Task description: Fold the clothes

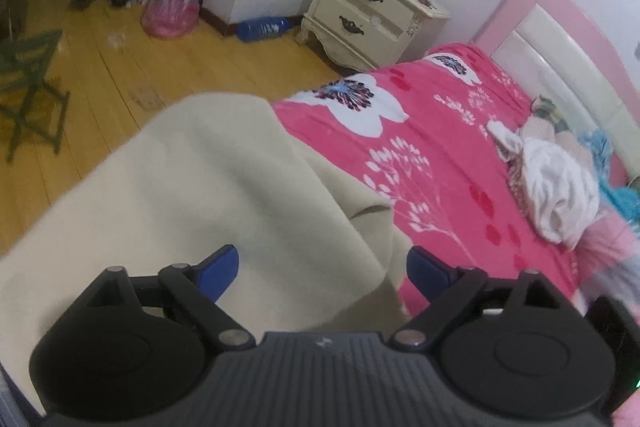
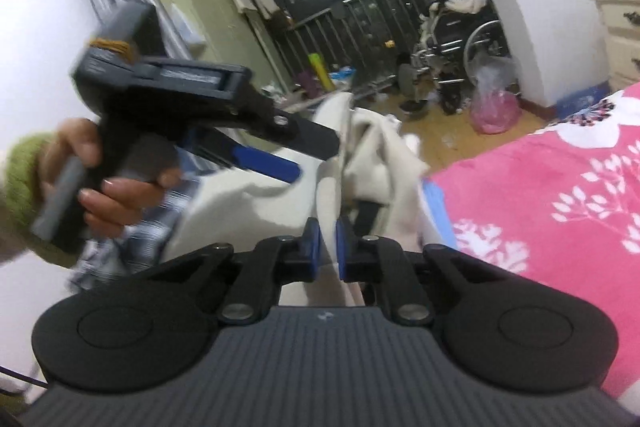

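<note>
Presently: cream garment (image 1: 192, 187), soft, thick, limp; drapes over the bed (image 1: 440, 163) edge. Right hand-held gripper (image 2: 328, 247) pinched tight on a bunched fold; left hand-held gripper (image 1: 322, 271) spread wide, holding nothing. Best gripped at hems or corners; bulk likely sags.

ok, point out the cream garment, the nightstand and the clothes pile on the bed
cream garment (image 1: 208, 187): left wrist view, on its broad flat middle.
nightstand (image 1: 372, 15): left wrist view, on the drawer fronts.
clothes pile (image 1: 556, 183): left wrist view, on the white cloth on top.
</note>
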A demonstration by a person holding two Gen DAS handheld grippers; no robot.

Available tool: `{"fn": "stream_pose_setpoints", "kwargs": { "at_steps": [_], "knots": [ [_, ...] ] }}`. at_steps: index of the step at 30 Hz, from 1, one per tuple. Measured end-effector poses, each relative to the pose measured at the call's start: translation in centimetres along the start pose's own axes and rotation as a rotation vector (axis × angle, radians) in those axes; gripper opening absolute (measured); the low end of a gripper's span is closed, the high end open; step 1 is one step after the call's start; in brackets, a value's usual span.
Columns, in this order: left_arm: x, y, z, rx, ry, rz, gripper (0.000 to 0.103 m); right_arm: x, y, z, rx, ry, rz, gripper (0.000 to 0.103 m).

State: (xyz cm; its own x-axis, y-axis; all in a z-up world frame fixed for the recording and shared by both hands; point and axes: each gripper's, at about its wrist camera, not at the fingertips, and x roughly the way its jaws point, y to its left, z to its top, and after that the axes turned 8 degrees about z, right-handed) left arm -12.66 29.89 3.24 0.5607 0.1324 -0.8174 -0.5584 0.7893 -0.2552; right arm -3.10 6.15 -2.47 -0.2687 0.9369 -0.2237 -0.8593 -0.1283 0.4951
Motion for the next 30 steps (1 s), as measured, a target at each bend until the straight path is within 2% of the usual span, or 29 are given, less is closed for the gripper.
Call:
{"fn": "stream_pose_setpoints", "kwargs": {
  "at_steps": [2, 4, 6, 7, 8, 10, 12, 13, 14, 16, 18, 20, 22, 24, 25, 26, 30],
  "knots": [
    [0.0, 0.3, 0.0, -0.011, 0.008, -0.014, 0.091, 0.3, 0.9, 0.1, -0.007, -0.007, 0.054, 0.007],
    [-0.2, 0.5, -0.3, -0.001, -0.001, 0.003, 0.079, 0.8, 1.6, 0.2, -0.005, -0.018, 0.097, 0.007],
    [-0.5, 1.0, -0.5, 0.005, -0.007, 0.042, 0.042, 1.0, 2.5, 0.2, -0.005, -0.028, 0.128, 0.007],
    [-0.8, 1.5, -0.5, -0.013, -0.007, 0.041, 0.031, 1.1, 2.9, 0.3, -0.002, -0.030, 0.145, 0.008],
    [-1.0, 2.0, -0.5, -0.031, -0.007, 0.040, 0.009, 1.0, 3.0, 0.3, 0.007, -0.028, 0.159, 0.011],
    [-1.8, 3.3, -0.5, -0.082, -0.026, 0.022, 0.008, 0.4, 2.5, 0.7, 0.028, -0.036, 0.166, 0.012],
    [-3.0, 4.2, -0.5, -0.117, -0.069, -0.019, 0.008, -0.8, 1.2, 1.4, 0.068, -0.065, 0.146, 0.023],
    [-3.7, 4.4, -0.7, -0.126, -0.096, -0.042, 0.008, -1.5, 0.5, 1.8, 0.087, -0.098, 0.100, 0.033],
    [-4.2, 4.6, -0.8, -0.129, -0.117, -0.062, 0.008, -1.8, -0.1, 2.3, 0.077, -0.118, 0.048, 0.035],
    [-5.3, 5.0, -1.1, -0.133, -0.160, -0.103, 0.008, -1.3, -0.2, 3.2, -0.009, -0.101, -0.046, 0.035],
    [-6.0, 5.3, -1.2, -0.135, -0.187, -0.130, 0.008, 0.2, -0.1, 3.9, -0.079, -0.060, -0.101, 0.035],
    [-6.1, 5.4, -1.3, -0.134, -0.198, -0.143, 0.008, 2.2, -0.2, 4.6, -0.088, -0.029, -0.148, 0.035],
    [-6.2, 5.5, -1.4, -0.134, -0.210, -0.156, 0.008, 3.7, -1.0, 5.1, -0.051, -0.033, -0.180, 0.035],
    [-6.4, 5.6, -1.5, -0.133, -0.221, -0.169, 0.008, 4.7, -1.3, 5.1, -0.032, -0.028, -0.160, 0.028],
    [-6.4, 5.6, -1.6, -0.133, -0.226, -0.175, 0.008, 4.9, -0.8, 5.0, -0.045, -0.024, -0.161, 0.016],
    [-6.5, 5.7, -1.6, -0.132, -0.232, -0.182, 0.008, 4.8, 0.0, 4.8, -0.065, -0.035, -0.169, 0.012],
    [-6.3, 5.2, -1.7, -0.115, -0.250, -0.205, 0.008, 3.9, 1.9, 4.4, -0.110, -0.106, -0.136, 0.009]
  ]
}}
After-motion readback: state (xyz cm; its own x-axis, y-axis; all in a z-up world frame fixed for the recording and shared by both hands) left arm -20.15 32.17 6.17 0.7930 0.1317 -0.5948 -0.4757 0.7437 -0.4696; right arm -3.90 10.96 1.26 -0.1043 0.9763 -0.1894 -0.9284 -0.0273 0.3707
